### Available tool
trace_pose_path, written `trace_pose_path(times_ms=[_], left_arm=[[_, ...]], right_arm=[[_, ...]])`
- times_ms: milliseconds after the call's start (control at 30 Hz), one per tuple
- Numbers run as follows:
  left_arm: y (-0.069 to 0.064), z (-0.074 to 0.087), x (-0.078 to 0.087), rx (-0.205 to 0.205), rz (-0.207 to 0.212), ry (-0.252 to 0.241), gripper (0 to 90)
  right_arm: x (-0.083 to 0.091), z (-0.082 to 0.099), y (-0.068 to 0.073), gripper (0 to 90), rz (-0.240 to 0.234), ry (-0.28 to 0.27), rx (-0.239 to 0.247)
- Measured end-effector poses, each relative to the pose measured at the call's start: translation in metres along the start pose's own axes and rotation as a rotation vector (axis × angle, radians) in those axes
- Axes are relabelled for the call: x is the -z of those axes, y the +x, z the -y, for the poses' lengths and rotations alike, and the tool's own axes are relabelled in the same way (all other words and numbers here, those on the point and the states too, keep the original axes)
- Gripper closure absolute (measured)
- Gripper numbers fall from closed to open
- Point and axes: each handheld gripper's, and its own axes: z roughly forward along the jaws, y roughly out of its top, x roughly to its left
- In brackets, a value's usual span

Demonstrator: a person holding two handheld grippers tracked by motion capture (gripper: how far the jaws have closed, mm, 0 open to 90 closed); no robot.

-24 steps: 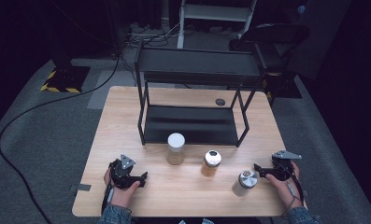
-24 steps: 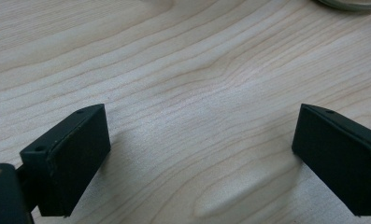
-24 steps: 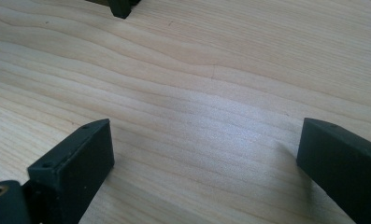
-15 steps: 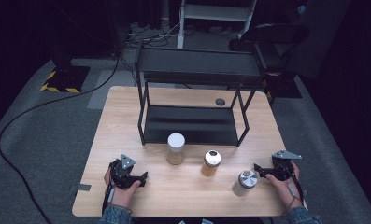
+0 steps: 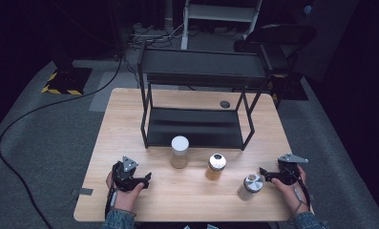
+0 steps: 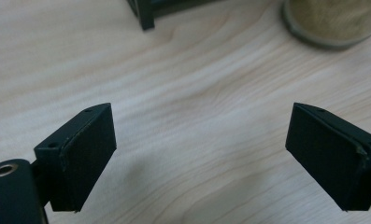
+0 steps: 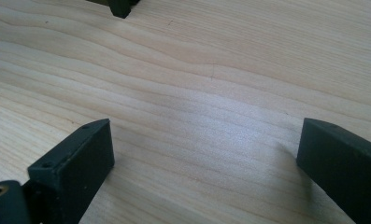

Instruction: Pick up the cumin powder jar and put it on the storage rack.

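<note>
Wooden table [image 5: 187, 195], silver-lidded jar [image 5: 250, 186] upright beside right gripper [image 5: 268, 174], jaws spread, left gripper [image 5: 146, 180] jaws spread

I count three jars at the lower centre of the frame, white-lidded [image 5: 179, 151], black-lidded [image 5: 215, 166] and silver-lidded [image 5: 249, 186], one black two-tier rack [image 5: 196, 125], one wooden table [image 5: 125, 107], and my two grippers, left [image 5: 138, 182] and right [image 5: 269, 174].

No visible shift across the moment, left gripper [image 5: 147, 179] parked near the front edge with jaws apart, right gripper [image 5: 265, 172] just beside the silver-lidded jar [image 5: 250, 186] with jaws wide, all three jars where they stood, nothing gained, nothing lost.
</note>
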Motion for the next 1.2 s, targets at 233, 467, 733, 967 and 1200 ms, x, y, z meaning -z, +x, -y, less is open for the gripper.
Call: trace_pose_path(times_ms=[233, 467, 733, 967, 1200], left_arm=[[-0.007, -0.010, 0.015, -0.007, 0.008, -0.044, 9.6], [-0.008, -0.023, 0.030, -0.014, 0.054, -0.093, 8.9], [-0.011, -0.039, 0.040, -0.034, 0.087, -0.112, 8.4], [-0.014, -0.059, 0.039, -0.069, 0.116, -0.102, 8.3], [-0.020, -0.068, 0.033, -0.082, 0.137, -0.111, 8.3]], right_arm=[[0.000, 0.000, 0.000, 3.9, -0.001, 0.000, 0.000], [0.000, 0.000, 0.000, 3.9, -0.001, 0.000, 0.000], [0.000, 0.000, 0.000, 3.9, -0.001, 0.000, 0.000], [0.000, 0.000, 0.000, 3.9, -0.001, -0.001, 0.000], [0.000, 0.000, 0.000, 3.9, -0.001, -0.001, 0.000]])
